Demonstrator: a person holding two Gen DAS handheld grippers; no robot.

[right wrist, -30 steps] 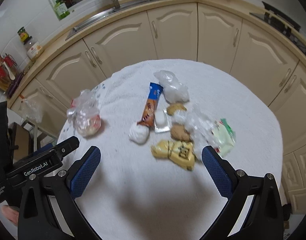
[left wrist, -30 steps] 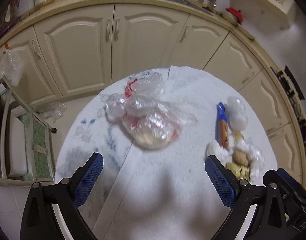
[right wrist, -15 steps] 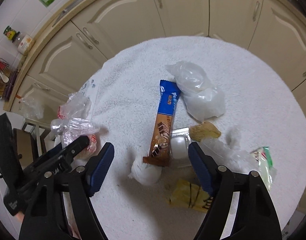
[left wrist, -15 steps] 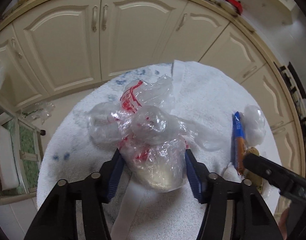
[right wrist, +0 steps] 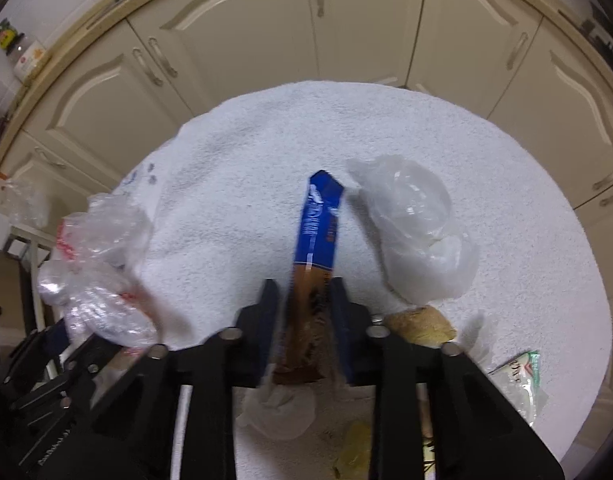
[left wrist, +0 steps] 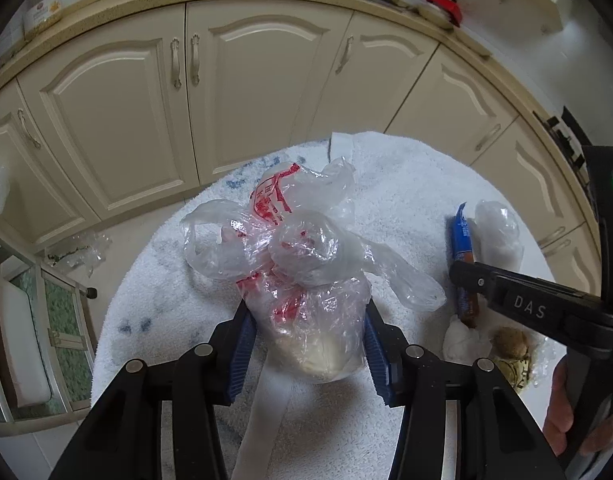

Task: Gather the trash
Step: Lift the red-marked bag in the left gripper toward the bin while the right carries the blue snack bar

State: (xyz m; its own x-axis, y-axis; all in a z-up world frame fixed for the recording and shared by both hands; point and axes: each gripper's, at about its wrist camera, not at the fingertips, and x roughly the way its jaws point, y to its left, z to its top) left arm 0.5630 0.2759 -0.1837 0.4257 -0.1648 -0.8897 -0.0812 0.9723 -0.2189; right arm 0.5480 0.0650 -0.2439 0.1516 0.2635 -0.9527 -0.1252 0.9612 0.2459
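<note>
**Both grippers clamped on trash at the towel-covered counter**

From my left wrist view, the left gripper (left wrist: 306, 344) has its blue fingers (left wrist: 239, 354) pressed against both sides of the clear plastic bag (left wrist: 302, 280) with red print. The bag holds a pale lump at its base and sits on the white towel (left wrist: 406, 184) that covers the round counter. Its knotted top and loose handles rise beyond the fingertips. I cannot tell whether the bag's base is touching the towel or just above it.

From my right wrist view, the right gripper (right wrist: 304, 312) pinches the blue-and-brown snack wrapper (right wrist: 318, 240) at its brown end; the blue end points away from the camera, and this part of the picture is blurred. A crumpled white tissue wad (right wrist: 278, 408) lies just below the held end. A second clear bag (right wrist: 418, 240) holding something white lies just right of the wrapper. A tan lump (right wrist: 422, 324) sits beside the right finger, and a green-and-white packet (right wrist: 522, 376) lies near the towel's right edge. The red-print bag shows at the far left of this view, well apart from the wrapper.

Cream cabinet doors (left wrist: 262, 80) stand behind the counter.
</note>
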